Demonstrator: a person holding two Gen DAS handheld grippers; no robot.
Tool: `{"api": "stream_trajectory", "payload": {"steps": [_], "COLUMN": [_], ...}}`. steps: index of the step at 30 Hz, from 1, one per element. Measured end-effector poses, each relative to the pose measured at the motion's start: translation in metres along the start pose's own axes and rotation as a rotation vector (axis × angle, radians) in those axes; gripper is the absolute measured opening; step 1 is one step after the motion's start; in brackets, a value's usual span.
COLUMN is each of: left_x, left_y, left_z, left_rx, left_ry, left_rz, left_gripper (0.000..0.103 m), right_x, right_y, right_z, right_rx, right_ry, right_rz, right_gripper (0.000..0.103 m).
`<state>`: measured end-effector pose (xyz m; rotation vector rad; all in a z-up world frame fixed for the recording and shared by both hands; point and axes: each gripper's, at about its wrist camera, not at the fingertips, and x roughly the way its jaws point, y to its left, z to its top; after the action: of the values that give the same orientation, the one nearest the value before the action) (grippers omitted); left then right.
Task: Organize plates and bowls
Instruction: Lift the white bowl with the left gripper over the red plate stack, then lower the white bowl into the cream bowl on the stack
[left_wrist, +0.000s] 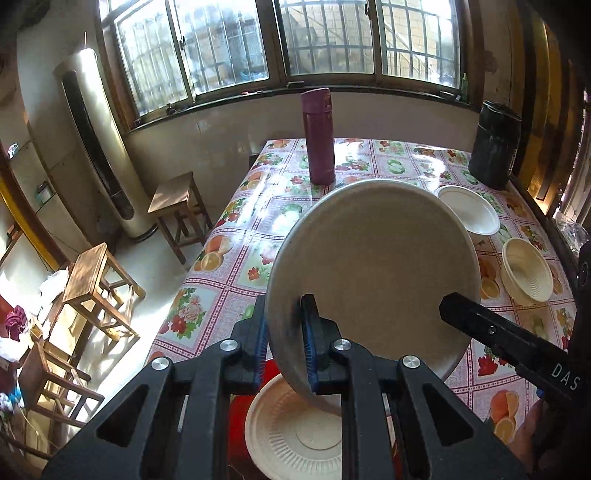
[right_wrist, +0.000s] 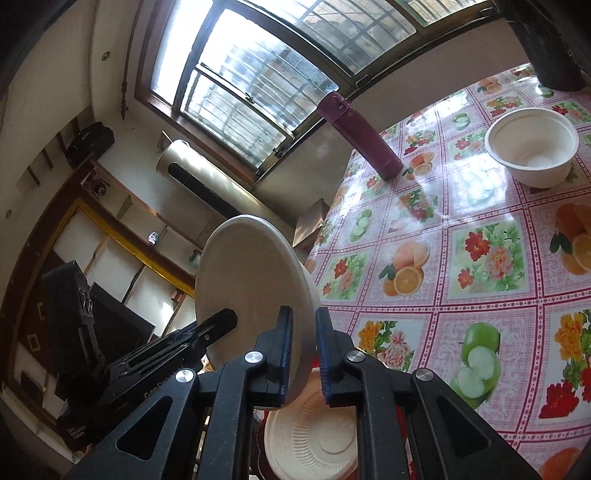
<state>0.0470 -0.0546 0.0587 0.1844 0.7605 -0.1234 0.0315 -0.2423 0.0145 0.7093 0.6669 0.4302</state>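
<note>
I am inspecting from the largest item down. The surface, covered in a fruit-and-flower cloth, is carrying a purple flask at its window end; I am using that flask as my landmark. A dark canister is standing well to the right of the flask.

The large plate is hanging tilted in the air on the near side of the flask, clear of the surface. My left tongs are clamping its rim, pads pressing on both faces. My right tongs are clamping the same plate at another part of its rim.

Directly beneath the lifted plate, farthest from the flask, a ribbed plate is lying at the near edge on something red.

Near-right of the flask, a white bowl is sitting loose, and a ribbed cream bowl is sitting just nearer than it.

Judgement: sorting is only beginning. One plate is in transit and not yet set down; both bowls are remaining unstacked and apart.
</note>
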Motion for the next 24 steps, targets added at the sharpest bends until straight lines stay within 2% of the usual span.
{"api": "stream_trajectory", "payload": {"steps": [6,11,24], "left_x": [-0.033,-0.049,-0.059], "left_y": [-0.002,0.0,0.01], "left_z": [-0.02,-0.033,-0.054], "left_rx": [0.014,0.006,-0.016], "left_ry": [-0.113,-0.168,-0.2], "left_rz": [0.007,0.004,0.007], "left_gripper": [0.015,0.015,0.015], "right_x": [-0.029,-0.038,-0.029], "right_y": [0.019,0.026,0.033], "right_z": [-0.026,-0.034,-0.056], "right_rx": [-0.033,-0.041,-0.036], "right_ry": [-0.01,-0.012,0.027], "right_rz": [0.006,0.006,-0.007], "right_gripper": [0.012,0.012,0.012]}}
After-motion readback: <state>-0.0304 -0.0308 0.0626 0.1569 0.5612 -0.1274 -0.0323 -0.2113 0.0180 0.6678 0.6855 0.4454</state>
